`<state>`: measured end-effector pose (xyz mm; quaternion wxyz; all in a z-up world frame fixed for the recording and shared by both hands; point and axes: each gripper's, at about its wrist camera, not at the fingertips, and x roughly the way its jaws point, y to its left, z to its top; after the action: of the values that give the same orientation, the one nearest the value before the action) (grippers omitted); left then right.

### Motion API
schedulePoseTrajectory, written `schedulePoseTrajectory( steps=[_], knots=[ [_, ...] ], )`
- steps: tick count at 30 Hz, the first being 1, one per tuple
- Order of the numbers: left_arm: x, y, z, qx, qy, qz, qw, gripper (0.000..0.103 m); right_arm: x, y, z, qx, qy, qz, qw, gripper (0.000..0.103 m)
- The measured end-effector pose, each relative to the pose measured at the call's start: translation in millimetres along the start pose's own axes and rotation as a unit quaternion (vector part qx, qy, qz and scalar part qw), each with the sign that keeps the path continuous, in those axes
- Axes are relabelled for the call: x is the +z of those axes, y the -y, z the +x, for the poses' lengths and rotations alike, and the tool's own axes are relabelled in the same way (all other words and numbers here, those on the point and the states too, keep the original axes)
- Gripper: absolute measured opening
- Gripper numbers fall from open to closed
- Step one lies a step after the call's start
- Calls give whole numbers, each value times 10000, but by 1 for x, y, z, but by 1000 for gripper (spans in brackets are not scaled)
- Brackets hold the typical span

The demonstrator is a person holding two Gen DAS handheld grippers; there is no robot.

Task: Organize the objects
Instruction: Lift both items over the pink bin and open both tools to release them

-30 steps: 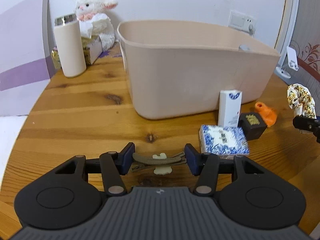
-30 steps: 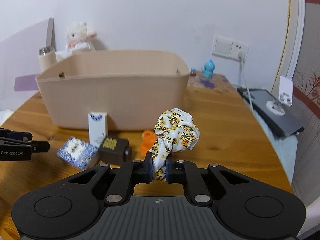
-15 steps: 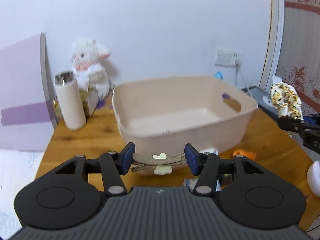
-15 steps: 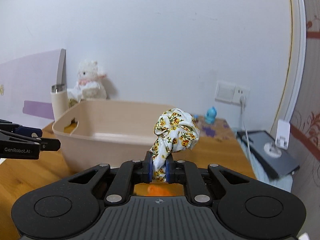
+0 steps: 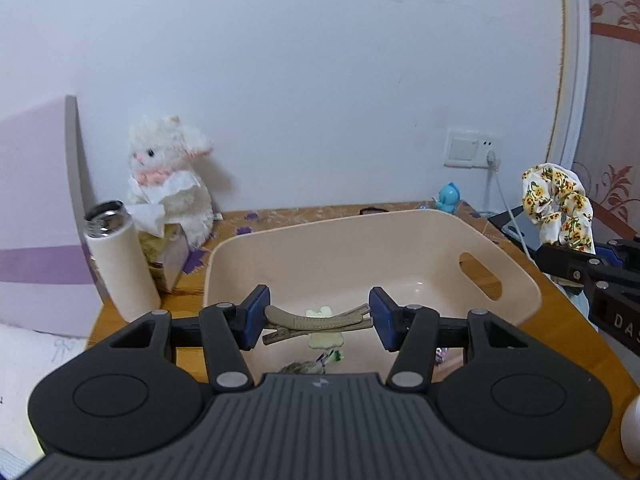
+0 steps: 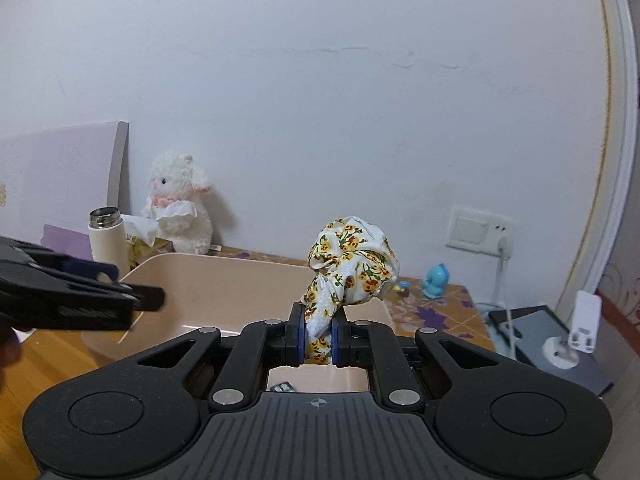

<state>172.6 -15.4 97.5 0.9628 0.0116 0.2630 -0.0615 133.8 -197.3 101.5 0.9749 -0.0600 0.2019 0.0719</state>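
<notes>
My left gripper (image 5: 318,323) is shut on a tan hair clip (image 5: 316,323) with a pale flower, held lengthwise between the blue pads above the pink plastic basin (image 5: 516,280). My right gripper (image 6: 316,338) is shut on a floral fabric scrunchie (image 6: 354,270) and holds it above the near right side of the basin (image 6: 224,280). The scrunchie also shows at the right of the left wrist view (image 5: 560,208). Small items lie on the basin floor (image 5: 316,362). The left gripper shows at the left of the right wrist view (image 6: 80,300).
A white flask (image 5: 120,268), a tissue box (image 5: 168,256) and a white plush lamb (image 5: 168,184) stand at the back left. A blue figurine (image 5: 448,196), a wall socket with cable (image 5: 472,148) and a tablet (image 6: 548,340) are at the right.
Both grippers have risen from table level and moved forward over the basin, each still holding its object. The small boxes and orange item on the table have dropped out of view.
</notes>
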Motion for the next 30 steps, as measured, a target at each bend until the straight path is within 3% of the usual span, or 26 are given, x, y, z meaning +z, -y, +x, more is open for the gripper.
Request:
schedulePoseTrajectory(
  steps=[9, 15, 20, 22, 25, 30],
  knots=[
    [-6, 9, 73, 272, -546, 174, 9980, 56, -3, -10, 69, 35, -581, -221, 9981, 12],
    [-16, 9, 95, 318, -803, 294, 9958, 57, -16, -18, 96, -39, -908, -334, 9953, 14],
    [-16, 8, 90, 253, -771, 257, 9964, 59, -22, -21, 94, -26, -943, -402, 9947, 40],
    [-15, 9, 85, 268, -731, 246, 9967, 68, -22, -20, 86, -121, -819, -374, 9959, 59],
    [-12, 8, 70, 355, -572, 196, 9975, 81, -18, -15, 73, -140, -715, -298, 9969, 63],
    [-6, 7, 42, 425, -432, 109, 9981, 91, -15, -8, 46, -209, -562, -318, 9977, 76]
  ],
)
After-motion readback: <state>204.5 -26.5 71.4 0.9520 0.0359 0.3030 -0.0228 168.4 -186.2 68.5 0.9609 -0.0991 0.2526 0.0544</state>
